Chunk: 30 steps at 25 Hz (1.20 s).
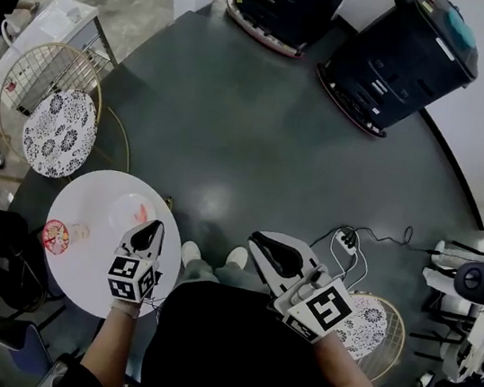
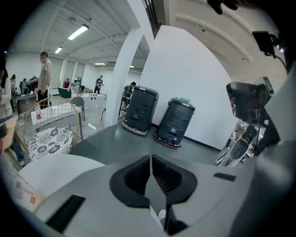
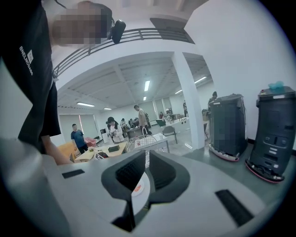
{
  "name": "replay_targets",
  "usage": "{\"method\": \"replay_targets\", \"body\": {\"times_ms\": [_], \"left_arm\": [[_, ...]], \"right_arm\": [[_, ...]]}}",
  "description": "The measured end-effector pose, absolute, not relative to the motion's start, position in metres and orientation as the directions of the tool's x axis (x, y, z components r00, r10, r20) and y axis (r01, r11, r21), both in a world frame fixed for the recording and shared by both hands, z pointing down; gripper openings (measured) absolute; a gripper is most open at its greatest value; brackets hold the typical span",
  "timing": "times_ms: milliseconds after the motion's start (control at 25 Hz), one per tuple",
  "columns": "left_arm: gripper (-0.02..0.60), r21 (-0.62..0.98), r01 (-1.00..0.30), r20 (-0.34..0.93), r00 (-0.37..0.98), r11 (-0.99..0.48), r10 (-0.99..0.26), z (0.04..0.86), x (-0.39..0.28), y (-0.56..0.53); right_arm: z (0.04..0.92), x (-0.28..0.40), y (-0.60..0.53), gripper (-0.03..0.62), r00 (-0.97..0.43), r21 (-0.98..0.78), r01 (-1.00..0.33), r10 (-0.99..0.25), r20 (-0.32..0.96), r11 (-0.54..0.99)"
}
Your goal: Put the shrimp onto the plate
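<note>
Grey floor (image 1: 259,145) fills most of the head view, with two black wheeled machines (image 1: 400,58) parked at its far edge and a wire-backed chair with a patterned cushion (image 1: 59,132) off to the left. Nearer the person stands a round white tabletop (image 1: 84,272), and the task's things sit on it. The left hand-held gripper (image 1: 154,229) hangs over the tabletop's right side. In its own view the jaws are pressed together along one seam, with nothing caught between them. The right hand-held gripper (image 1: 261,244) is well apart from the tabletop, out over the floor in front of the person's shoes, and its jaws likewise meet at the tips and grip nothing. A pale, nearly clear plate (image 1: 127,202) lies on the far part of the tabletop, just beyond the left gripper's tips. The small reddish shrimp (image 1: 141,212) appears to rest within the plate's outline, though it is too small for its exact seating to be sure. A red-and-white round item (image 1: 56,236) lies near the tabletop's left edge, apart from the plate. Judged from this, the placing looks already done, with both tools empty and little left but to draw clear.
</note>
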State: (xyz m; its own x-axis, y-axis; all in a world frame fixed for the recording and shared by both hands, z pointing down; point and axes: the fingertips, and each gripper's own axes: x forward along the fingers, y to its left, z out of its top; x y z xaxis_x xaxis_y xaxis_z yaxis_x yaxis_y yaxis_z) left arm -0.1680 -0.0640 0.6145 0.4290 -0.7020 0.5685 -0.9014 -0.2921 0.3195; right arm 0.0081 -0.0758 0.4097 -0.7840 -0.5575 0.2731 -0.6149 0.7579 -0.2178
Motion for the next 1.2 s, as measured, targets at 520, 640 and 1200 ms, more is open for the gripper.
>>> {"method": "replay_targets", "body": {"times_ms": [520, 640, 1200], "left_arm": [[0.006, 0.323, -0.858, 0.326, 0.497, -0.4, -0.804, 0.478, -0.103, -0.058], [0.006, 0.309, -0.851, 0.281, 0.508, -0.424, -0.814, 0.449, -0.092, -0.056], [0.006, 0.228, -0.807, 0.158, 0.582, -0.544, -0.797, 0.351, -0.034, -0.057]], "right_arm": [[0.392, 0.024, -0.068, 0.035, -0.806, -0.2, -0.59, -0.557, 0.2, 0.782], [0.388, 0.025, -0.066, 0.035, -0.816, -0.205, -0.577, -0.549, 0.18, 0.791], [0.358, 0.049, -0.067, 0.035, -0.808, -0.196, -0.588, -0.583, 0.091, 0.784]]}}
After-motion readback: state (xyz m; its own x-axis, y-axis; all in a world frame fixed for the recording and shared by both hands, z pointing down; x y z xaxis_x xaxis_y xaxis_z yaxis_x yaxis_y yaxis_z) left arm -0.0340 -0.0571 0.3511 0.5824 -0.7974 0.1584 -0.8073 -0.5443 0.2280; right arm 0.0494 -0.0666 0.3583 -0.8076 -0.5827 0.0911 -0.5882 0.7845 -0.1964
